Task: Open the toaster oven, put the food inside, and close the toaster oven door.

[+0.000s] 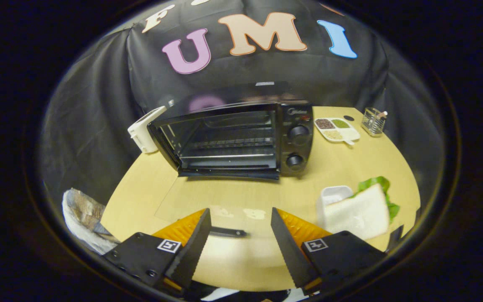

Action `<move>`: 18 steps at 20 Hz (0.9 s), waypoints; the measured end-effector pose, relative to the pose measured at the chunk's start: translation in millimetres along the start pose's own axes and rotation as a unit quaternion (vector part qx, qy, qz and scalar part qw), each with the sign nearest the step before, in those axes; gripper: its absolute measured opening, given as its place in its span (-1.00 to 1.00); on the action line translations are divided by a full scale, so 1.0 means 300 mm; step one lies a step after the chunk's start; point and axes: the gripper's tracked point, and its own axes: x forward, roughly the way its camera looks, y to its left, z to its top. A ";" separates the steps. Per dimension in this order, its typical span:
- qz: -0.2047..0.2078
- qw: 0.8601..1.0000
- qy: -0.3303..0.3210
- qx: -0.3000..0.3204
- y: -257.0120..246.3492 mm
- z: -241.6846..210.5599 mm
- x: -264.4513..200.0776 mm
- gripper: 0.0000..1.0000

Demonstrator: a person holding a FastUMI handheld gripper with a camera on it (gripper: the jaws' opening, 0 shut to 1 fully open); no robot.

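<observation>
A black toaster oven [241, 138] stands at the back of the wooden table, its cavity and wire rack exposed. Its glass door [191, 197] is swung down almost flat toward me, and the dark door handle [229, 231] lies between my fingers, nearer the left one. My gripper [240, 209] is open just above the door's front edge, with nothing pressed between the fingers. The food, a white-bread sandwich with lettuce [361, 212], rests on a white dish [333, 195] to the right of my right finger.
A white sectioned tray of grains [337, 130] and a wire holder [372, 121] sit at the back right. A white box-like device [145, 130] leans by the oven's left side. A crumpled foil-like bundle [82, 214] lies off the table's left edge.
</observation>
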 end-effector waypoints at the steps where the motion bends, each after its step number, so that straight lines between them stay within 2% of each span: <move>1: -0.003 1.000 0.011 -0.001 -0.051 0.001 -0.050 0.83; 5: -0.031 0.999 0.038 0.005 -0.286 0.043 -0.202 0.89; 9: -0.066 0.997 0.044 -0.008 -0.538 0.104 -0.218 0.92; 13: -0.041 0.995 0.087 0.014 -0.675 0.053 -0.140 0.92; 18: 0.009 0.986 0.155 0.059 -0.742 -0.059 -0.033 0.93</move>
